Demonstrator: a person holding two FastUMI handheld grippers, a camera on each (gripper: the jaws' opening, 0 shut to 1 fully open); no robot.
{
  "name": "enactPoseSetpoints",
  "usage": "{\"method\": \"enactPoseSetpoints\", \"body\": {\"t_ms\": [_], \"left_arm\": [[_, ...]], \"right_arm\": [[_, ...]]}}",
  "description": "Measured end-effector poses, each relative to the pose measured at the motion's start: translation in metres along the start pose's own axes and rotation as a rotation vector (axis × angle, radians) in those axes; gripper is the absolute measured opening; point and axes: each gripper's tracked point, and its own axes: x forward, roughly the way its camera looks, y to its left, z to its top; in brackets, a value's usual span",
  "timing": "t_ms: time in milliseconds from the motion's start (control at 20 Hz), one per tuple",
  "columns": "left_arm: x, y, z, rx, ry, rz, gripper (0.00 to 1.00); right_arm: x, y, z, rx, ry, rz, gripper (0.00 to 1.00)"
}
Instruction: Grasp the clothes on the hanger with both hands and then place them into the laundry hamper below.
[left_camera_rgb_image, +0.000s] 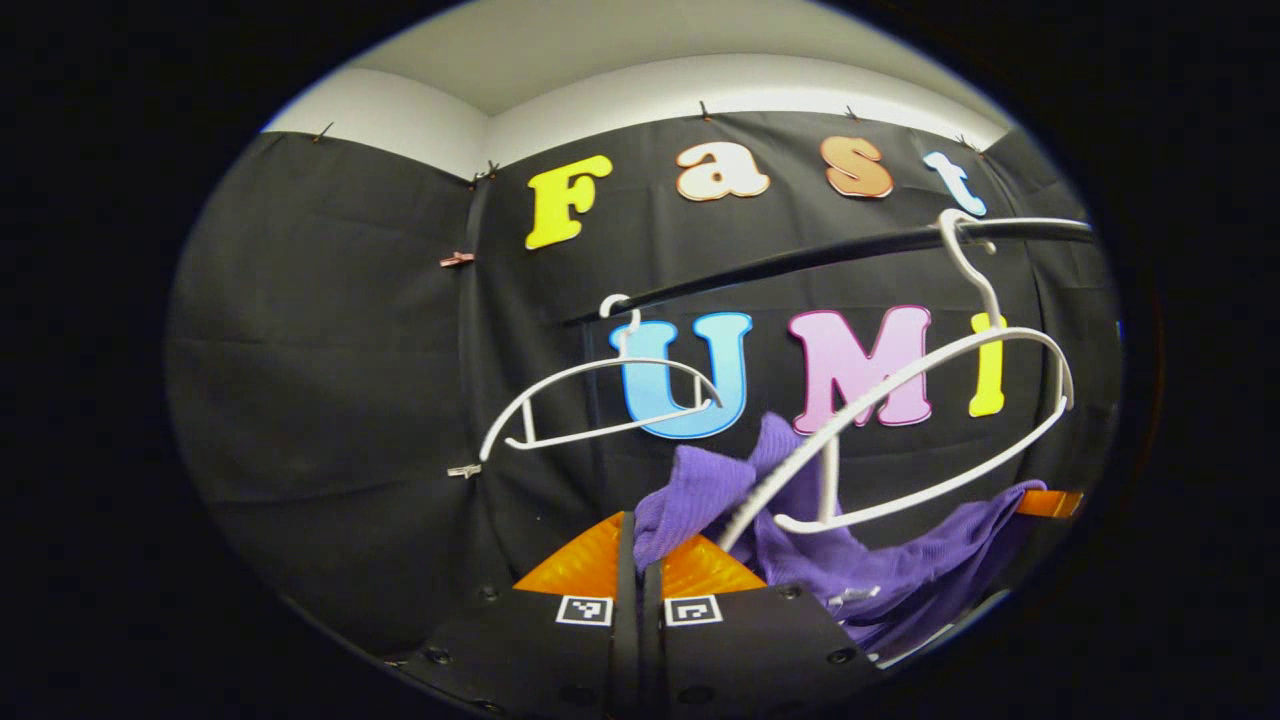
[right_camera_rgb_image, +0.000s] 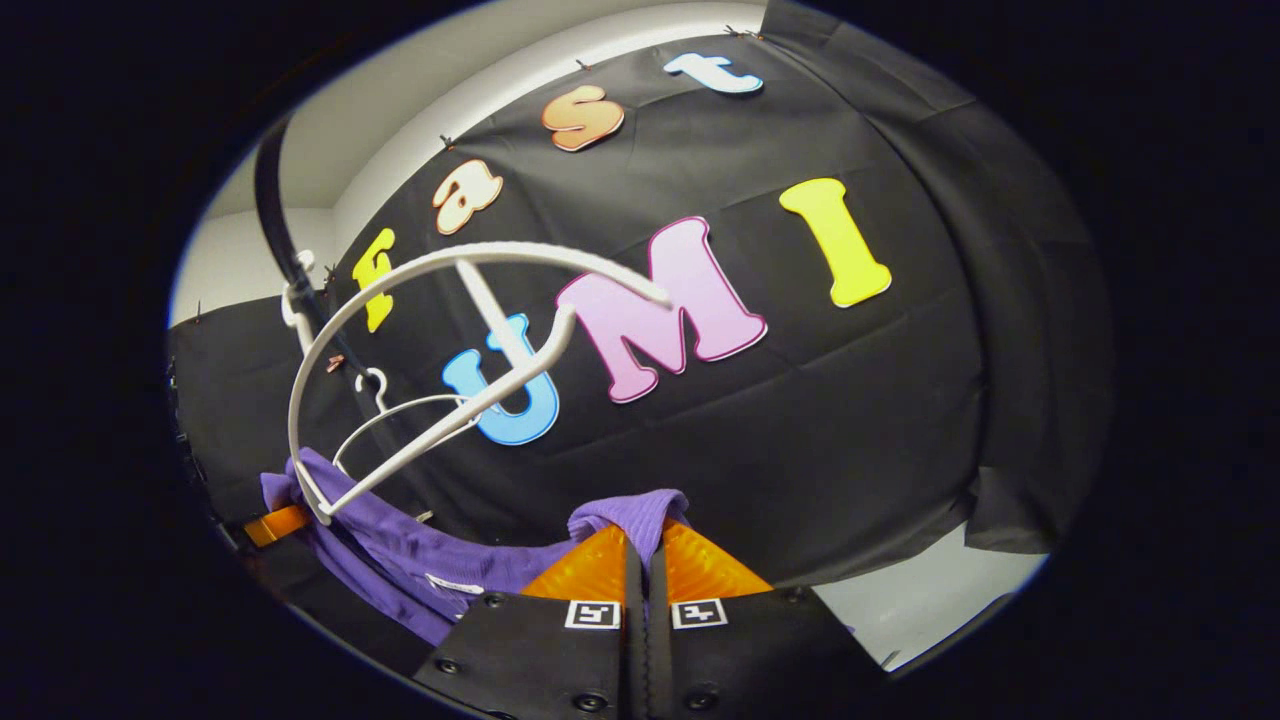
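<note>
2 hand-held grippers, left (left_camera_rgb_image: 640, 560) and right (right_camera_rgb_image: 640, 560), each pinch purple garment (left_camera_rgb_image: 880, 570); no legible labels.

The left gripper (left_camera_rgb_image: 640, 570) pinches a fold of the purple garment (left_camera_rgb_image: 880, 570) between closed fingers. Just above the garment hangs a bare white hanger (left_camera_rgb_image: 900, 430) on the black rail (left_camera_rgb_image: 800, 262); a second hanger (left_camera_rgb_image: 600, 400) hangs farther along.

Count, my feeds | white hangers: 2, near one (left_camera_rgb_image: 930, 400) and far one (left_camera_rgb_image: 600, 400) | black rail (left_camera_rgb_image: 800, 262): 1, carries both hangers | purple garment (left_camera_rgb_image: 880, 570): 1 | hand-held gripper: 2, left (left_camera_rgb_image: 640, 560) and right (right_camera_rgb_image: 641, 560) | copper clips pinning the wall cloth (left_camera_rgb_image: 457, 259): several, not counted exactly
</note>
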Motion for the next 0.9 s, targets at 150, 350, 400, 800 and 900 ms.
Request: {"method": "enactPoseSetpoints", "body": {"t_ms": [150,350,400,800,900], "left_arm": [[0.001,0.009,-0.035,-0.020,0.066,-0.008,0.05],[-0.010,-0.007,-0.094,0.006,0.151,-0.059,0.05],[-0.013,-0.013,-0.105,0.012,0.172,-0.073,0.05],[-0.046,-0.087,-0.119,0.000,0.222,-0.257,0.05],[-0.057,-0.109,-0.107,-0.008,0.203,-0.317,0.05]], "right_arm": [[-0.009,0.016,-0.015,-0.011,0.026,0.031,0.04],[-0.028,0.027,-0.039,-0.039,0.063,0.050,0.04],[-0.032,0.030,-0.043,-0.043,0.072,0.054,0.04],[-0.054,0.070,-0.066,-0.068,0.108,0.122,0.04],[-0.063,0.090,-0.062,-0.079,0.098,0.160,0.04]]}}
